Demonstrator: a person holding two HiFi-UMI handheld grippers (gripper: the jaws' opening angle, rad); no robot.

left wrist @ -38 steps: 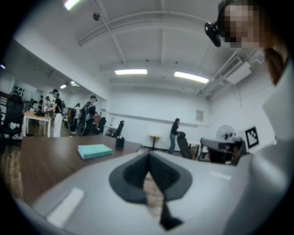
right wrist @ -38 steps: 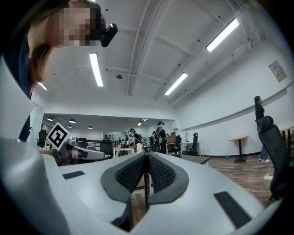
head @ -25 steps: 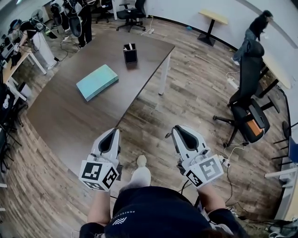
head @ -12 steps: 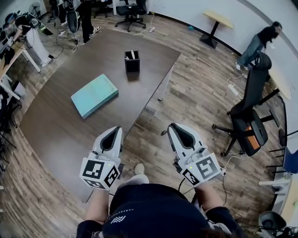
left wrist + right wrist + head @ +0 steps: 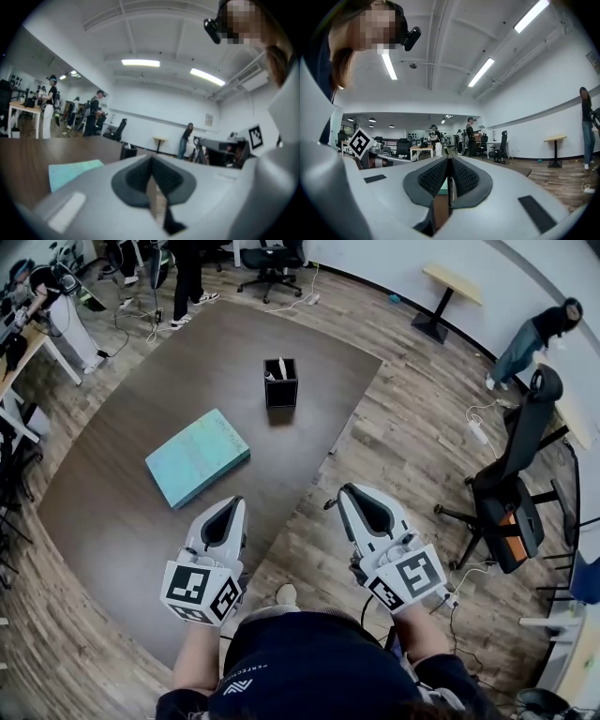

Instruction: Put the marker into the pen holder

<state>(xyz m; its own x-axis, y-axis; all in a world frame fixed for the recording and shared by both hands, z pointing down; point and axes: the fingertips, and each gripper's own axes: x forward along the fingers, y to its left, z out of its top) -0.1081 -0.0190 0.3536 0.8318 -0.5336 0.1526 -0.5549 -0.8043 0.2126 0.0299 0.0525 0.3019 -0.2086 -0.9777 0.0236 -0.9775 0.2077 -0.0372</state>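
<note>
A black square pen holder (image 5: 281, 392) stands on the far part of the dark brown table (image 5: 122, 521), with a white pen-like thing (image 5: 279, 370) sticking out of its top. I see no loose marker on the table. My left gripper (image 5: 232, 502) hovers over the table's near edge, shut with nothing between its fingers. My right gripper (image 5: 346, 492) hangs over the wooden floor to the right of the table, also shut and holding nothing. In the left gripper view the shut jaws (image 5: 151, 161) point toward the pen holder (image 5: 127, 151), which is far off.
A teal book (image 5: 197, 457) lies on the table between me and the holder, also seen in the left gripper view (image 5: 75, 169). A black office chair (image 5: 511, 502) stands on the floor at the right. People stand at the far left and far right.
The table, holder and book have shifted nearer and lower in the head view as I stepped forward. Both grippers stay shut in the same pose.
</note>
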